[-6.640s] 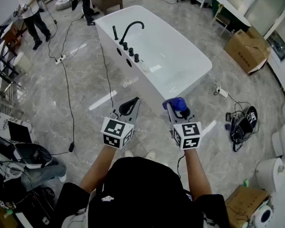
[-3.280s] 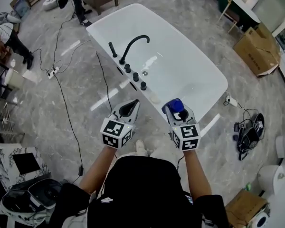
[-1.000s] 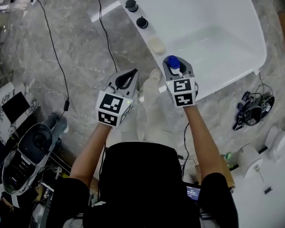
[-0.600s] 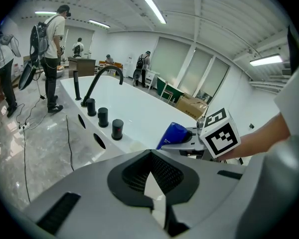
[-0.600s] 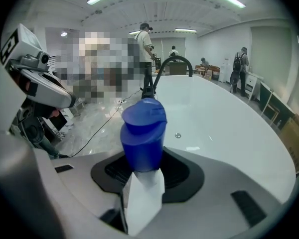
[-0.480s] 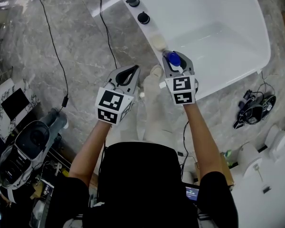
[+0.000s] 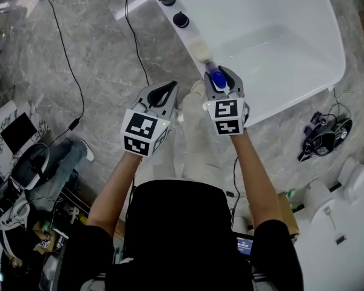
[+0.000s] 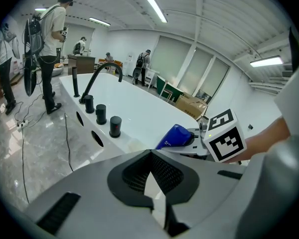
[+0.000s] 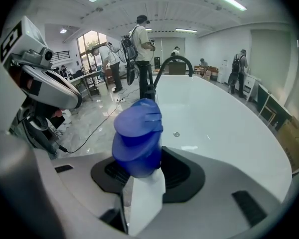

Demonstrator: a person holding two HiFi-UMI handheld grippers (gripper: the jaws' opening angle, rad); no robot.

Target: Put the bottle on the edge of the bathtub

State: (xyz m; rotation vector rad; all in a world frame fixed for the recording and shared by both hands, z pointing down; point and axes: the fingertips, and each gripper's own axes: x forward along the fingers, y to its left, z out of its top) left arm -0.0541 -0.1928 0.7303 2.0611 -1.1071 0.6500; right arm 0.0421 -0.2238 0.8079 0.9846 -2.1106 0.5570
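Not a home bathrm. It's a big open hall, sort of test lab / showroom w/ work going on. A freestanding white bathtub [image 7: 279,35] w/ black tap [image 8: 97,76] sits out on the grey marble-look floor [image 7: 79,59], no walls round it. A loose cable [image 8: 23,153] runs across the tiles, and a heap of black gear [image 7: 321,141] lies by the tub's end. White sanitary pieces [image 7: 357,173], prob. toilets, sit near it. Strip lights [image 8: 155,9] on a high ceiling, long glazed partitions [image 8: 189,68], and a cardboard box [image 8: 192,103] on the floor. Several people w/ backpacks [image 8: 52,29] stand about beyond the tub.
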